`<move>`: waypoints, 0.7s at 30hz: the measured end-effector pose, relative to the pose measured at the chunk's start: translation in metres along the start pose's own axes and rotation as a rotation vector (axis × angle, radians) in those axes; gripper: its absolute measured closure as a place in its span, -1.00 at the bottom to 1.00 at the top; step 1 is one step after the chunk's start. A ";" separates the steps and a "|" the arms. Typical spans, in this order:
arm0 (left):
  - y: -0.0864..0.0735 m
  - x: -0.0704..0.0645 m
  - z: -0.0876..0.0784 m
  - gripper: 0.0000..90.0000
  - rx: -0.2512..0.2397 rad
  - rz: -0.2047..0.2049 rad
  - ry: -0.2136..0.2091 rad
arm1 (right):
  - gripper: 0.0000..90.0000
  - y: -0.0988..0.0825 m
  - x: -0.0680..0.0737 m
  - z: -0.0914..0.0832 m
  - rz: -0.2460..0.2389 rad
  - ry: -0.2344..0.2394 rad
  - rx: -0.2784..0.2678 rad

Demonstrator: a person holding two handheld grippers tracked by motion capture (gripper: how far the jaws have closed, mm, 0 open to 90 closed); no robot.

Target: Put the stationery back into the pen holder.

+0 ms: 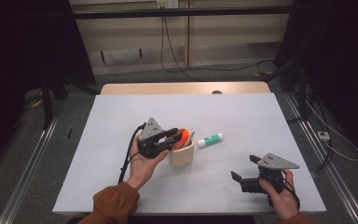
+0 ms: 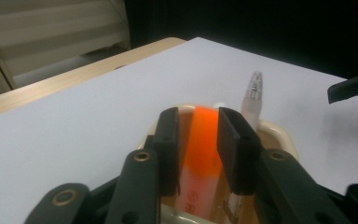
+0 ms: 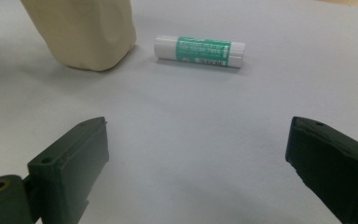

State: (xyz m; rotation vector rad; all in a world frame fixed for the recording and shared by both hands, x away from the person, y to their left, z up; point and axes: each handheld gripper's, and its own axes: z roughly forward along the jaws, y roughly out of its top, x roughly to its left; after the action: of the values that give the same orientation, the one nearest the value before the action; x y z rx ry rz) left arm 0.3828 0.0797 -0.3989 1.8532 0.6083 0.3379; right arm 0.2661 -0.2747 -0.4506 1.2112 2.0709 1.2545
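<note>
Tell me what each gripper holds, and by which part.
Left gripper straddles the orange marker in the cup; whether it grips cannot be told. Right gripper holds nothing.

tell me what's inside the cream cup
An orange marker stands in the cream cup, between the left gripper fingers, beside a clear pen. The fingers cover the cup's bottom.

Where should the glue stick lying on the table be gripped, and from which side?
Grip the glue stick across its green-labelled middle, coming from above with the jaws spanning its width. It lies flat on the table, clear of the cup, so both long sides look reachable.
</note>
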 end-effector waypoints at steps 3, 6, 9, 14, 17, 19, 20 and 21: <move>0.001 0.001 -0.002 0.39 -0.018 -0.018 -0.002 | -0.87 0.000 0.000 0.000 0.002 0.000 0.000; 0.004 0.003 -0.006 0.15 -0.028 -0.027 0.020 | -0.87 0.000 0.000 0.000 0.001 0.001 0.001; 0.005 0.006 -0.008 -0.08 -0.015 -0.041 0.034 | -0.87 0.000 0.000 0.000 0.001 0.001 0.002; 0.006 0.009 -0.015 -0.32 -0.023 -0.057 0.041 | -0.87 -0.001 -0.001 0.001 0.006 -0.014 0.009; 0.006 0.011 -0.021 -0.46 -0.012 -0.047 0.050 | -0.87 -0.001 -0.002 0.002 0.008 -0.024 0.008; 0.006 0.013 -0.025 -0.54 0.009 -0.040 0.050 | -0.87 -0.001 -0.002 0.002 0.010 -0.019 0.009; 0.005 0.013 -0.027 -0.58 0.020 -0.035 0.051 | -0.87 -0.001 -0.002 0.003 0.004 -0.019 0.011; 0.003 0.014 -0.030 -0.59 0.024 -0.031 0.051 | -0.87 0.000 -0.001 0.003 0.004 -0.020 0.016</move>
State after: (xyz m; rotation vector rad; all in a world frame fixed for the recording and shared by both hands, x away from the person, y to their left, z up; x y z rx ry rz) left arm 0.3796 0.1103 -0.3864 1.8608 0.6775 0.3595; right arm 0.2686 -0.2744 -0.4525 1.2305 2.0694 1.2247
